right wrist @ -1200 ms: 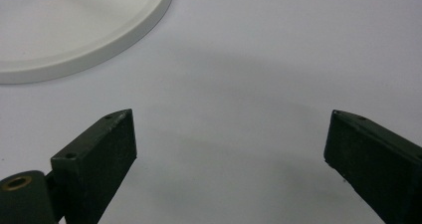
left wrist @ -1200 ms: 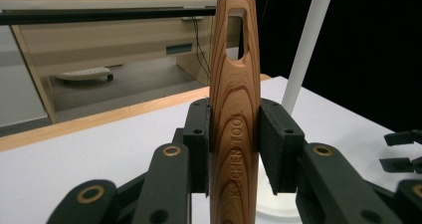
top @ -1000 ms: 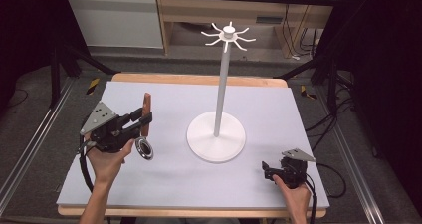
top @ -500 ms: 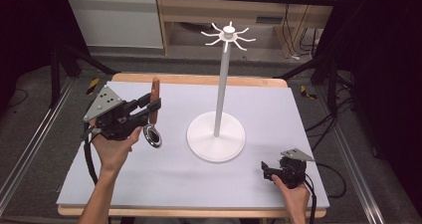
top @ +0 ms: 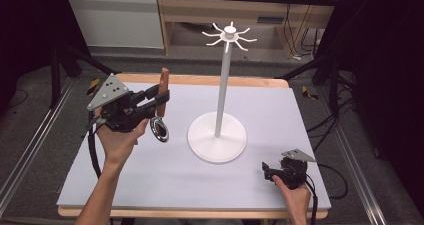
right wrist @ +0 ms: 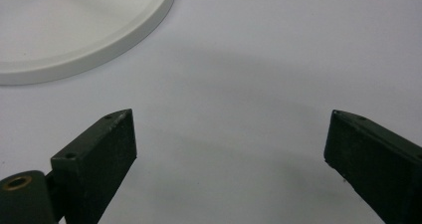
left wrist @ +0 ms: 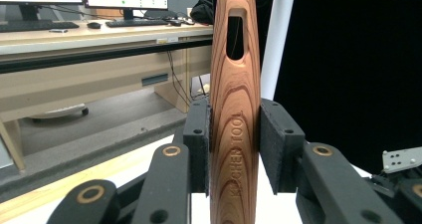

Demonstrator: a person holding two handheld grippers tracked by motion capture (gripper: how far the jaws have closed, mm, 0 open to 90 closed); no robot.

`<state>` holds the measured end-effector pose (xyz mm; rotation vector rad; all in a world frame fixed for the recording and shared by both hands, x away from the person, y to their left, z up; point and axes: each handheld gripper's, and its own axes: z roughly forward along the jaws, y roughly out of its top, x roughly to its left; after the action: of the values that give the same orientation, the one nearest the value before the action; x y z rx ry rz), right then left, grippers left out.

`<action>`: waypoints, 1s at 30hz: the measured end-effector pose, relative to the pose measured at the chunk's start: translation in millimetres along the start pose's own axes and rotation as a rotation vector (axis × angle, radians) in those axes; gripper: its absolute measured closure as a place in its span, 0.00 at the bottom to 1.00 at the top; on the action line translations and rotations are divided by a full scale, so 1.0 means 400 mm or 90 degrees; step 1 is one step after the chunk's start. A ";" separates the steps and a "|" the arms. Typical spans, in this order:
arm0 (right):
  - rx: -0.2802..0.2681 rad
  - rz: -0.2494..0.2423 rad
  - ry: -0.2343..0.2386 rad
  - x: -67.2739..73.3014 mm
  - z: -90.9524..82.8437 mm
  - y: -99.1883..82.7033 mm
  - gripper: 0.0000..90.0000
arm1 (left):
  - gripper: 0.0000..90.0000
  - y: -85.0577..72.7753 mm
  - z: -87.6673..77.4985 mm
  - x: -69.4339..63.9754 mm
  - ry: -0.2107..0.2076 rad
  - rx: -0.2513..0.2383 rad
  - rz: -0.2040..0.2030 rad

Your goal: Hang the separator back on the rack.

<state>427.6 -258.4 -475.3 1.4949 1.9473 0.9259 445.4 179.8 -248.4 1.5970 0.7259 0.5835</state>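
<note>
My left gripper [top: 159,99] is shut on the wooden handle [top: 163,81] of a kitchen tool, which it holds upright above the table's left side. The tool's round metal head [top: 160,130] hangs below the jaws. In the left gripper view both pads clamp the handle [left wrist: 234,114], whose top end has a slot hole. A white hanging stand [top: 218,135] with a tall pole and hooked arms [top: 229,36] on top rises from mid-table, to the right of the tool. My right gripper [top: 266,173] rests low at the front right; its jaws stand wide apart over bare tabletop [right wrist: 234,129].
The stand's round base [right wrist: 74,30] lies just ahead and to the left of the right jaws. The grey table top [top: 280,110] is ringed by a wooden edge. Shelving and cables sit beyond the far side.
My left gripper has risen and shifted slightly right with the tool, lifting its metal head higher off the table. The right gripper has stayed put.
</note>
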 end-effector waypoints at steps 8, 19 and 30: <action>-0.004 0.001 0.001 -0.001 -0.002 0.001 0.07 | 0.75 0.024 0.020 -0.009 -0.015 -0.010 -0.009; -0.004 0.000 0.002 -0.001 0.000 0.001 0.07 | 0.75 0.066 0.033 -0.025 -0.027 -0.022 -0.003; -0.005 0.004 0.001 -0.003 -0.002 0.002 0.07 | 0.75 0.104 0.062 -0.043 -0.034 -0.021 0.012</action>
<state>428.0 -259.6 -474.3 1.4978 1.9385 0.9368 457.1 147.2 -210.4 1.5844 0.6583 0.5619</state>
